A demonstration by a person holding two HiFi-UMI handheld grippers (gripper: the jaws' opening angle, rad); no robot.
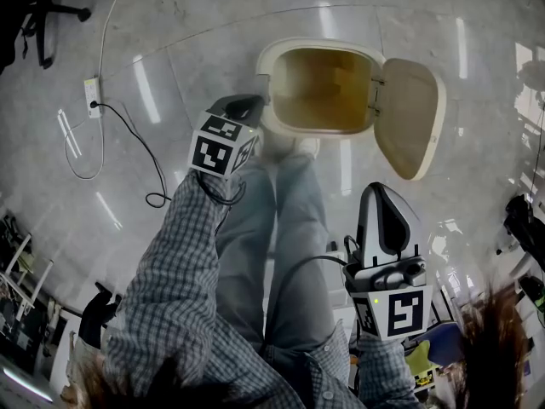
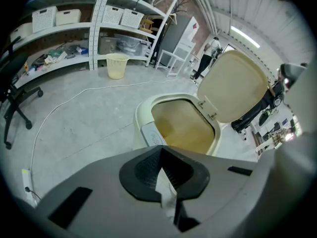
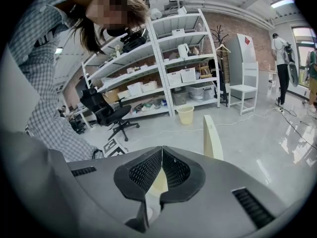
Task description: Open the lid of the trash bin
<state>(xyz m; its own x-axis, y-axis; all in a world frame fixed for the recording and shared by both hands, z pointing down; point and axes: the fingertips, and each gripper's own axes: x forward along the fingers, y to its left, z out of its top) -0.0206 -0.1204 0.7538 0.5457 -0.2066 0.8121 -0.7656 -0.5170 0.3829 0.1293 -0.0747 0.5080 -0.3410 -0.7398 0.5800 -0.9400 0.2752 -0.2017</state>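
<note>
Cream trash bin (image 1: 266, 92) logged with lid (image 1: 411, 118) hinged wide open. Left gripper (image 1: 241, 106): jaws together, empty, near bin's front rim. Right gripper (image 1: 381, 196): jaws together, empty, apart from lid.

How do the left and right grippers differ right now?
Position: the left gripper is by the front rim of the bin. The right gripper is off to the side, apart from the bin and below the open lid in the head view.
Aim: the left gripper looks into the open bin, while the right gripper sees the lid edge-on.
Shared: both have jaws together and hold nothing.
</note>
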